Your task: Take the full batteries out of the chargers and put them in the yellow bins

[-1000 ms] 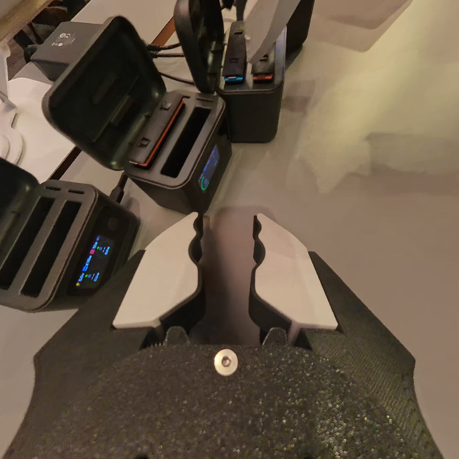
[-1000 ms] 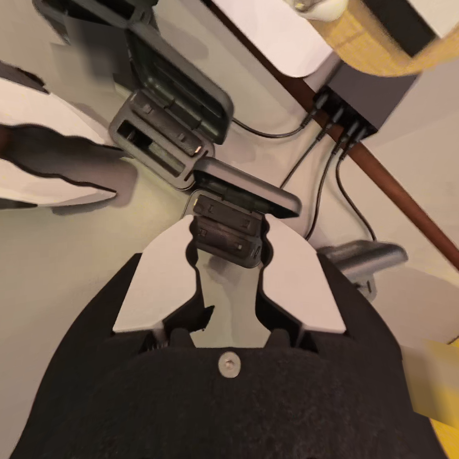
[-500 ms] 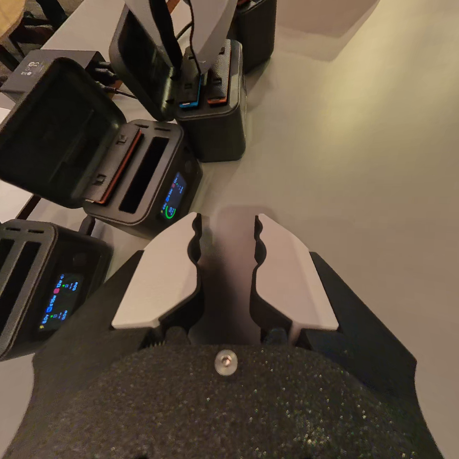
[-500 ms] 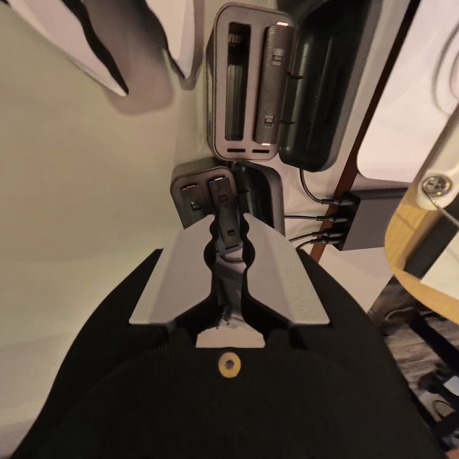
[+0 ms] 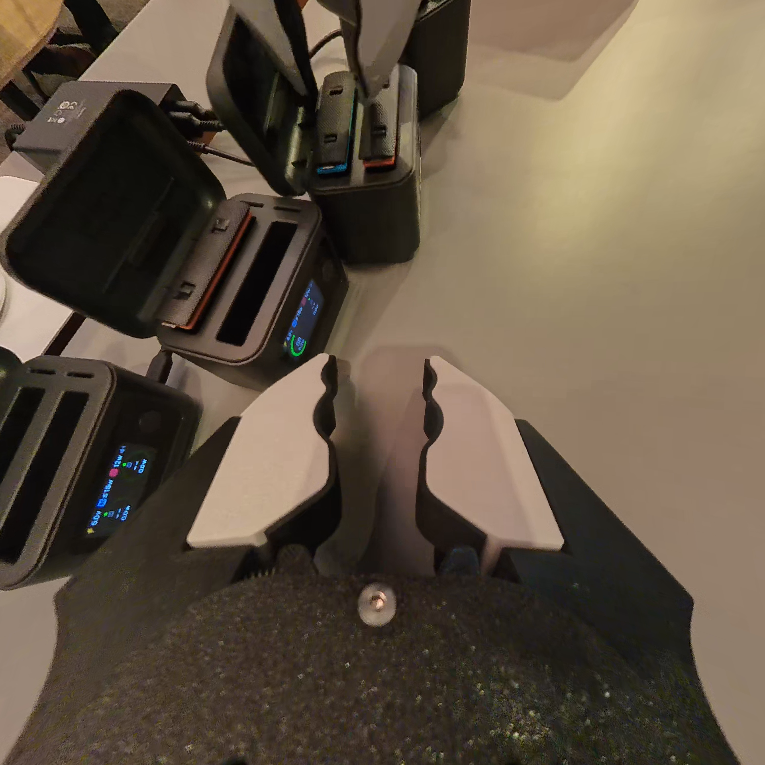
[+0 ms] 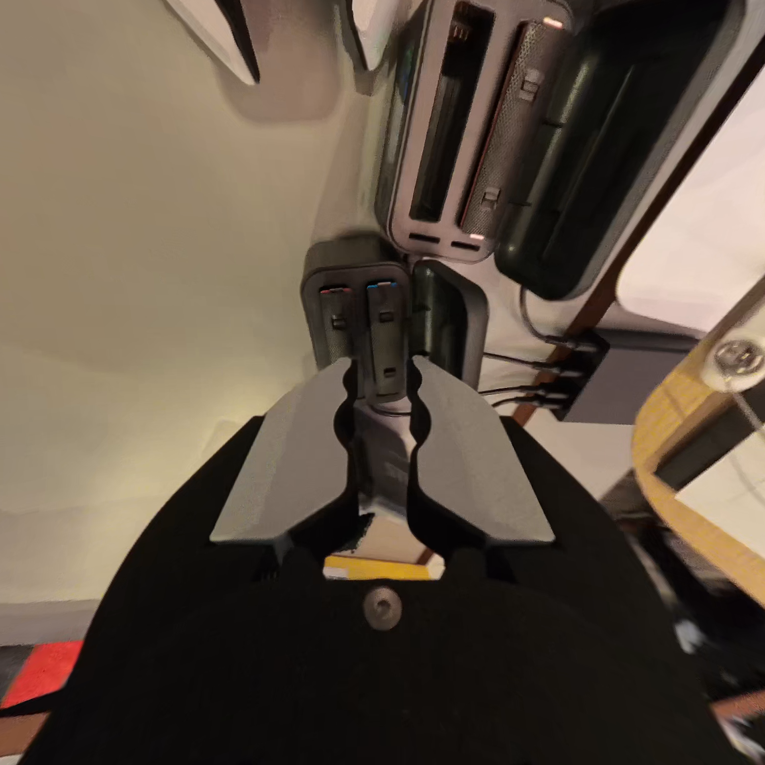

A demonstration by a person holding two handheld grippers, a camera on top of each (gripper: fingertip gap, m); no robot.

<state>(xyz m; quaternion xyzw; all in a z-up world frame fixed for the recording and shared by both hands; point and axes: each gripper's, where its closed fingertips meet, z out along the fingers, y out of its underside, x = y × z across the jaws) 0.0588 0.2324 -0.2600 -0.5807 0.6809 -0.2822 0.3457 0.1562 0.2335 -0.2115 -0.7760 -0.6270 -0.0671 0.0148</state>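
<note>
Right gripper [image 6: 378,364] now lower on the blue battery [image 6: 383,347], clamped; pull straight up, left gripper [image 5: 376,368] idle, released

A dark power adapter [image 6: 588,372] sits at the pale table's [image 6: 145,248] far edge, thin black cables [image 6: 509,360] plugged into it. Beyond that edge curves a wooden rim [image 6: 670,414].

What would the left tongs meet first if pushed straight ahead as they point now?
Probably only the bare table. The left tongs stand open and empty, and the middle charger sits just left of their line, though depth is unclear.
</note>
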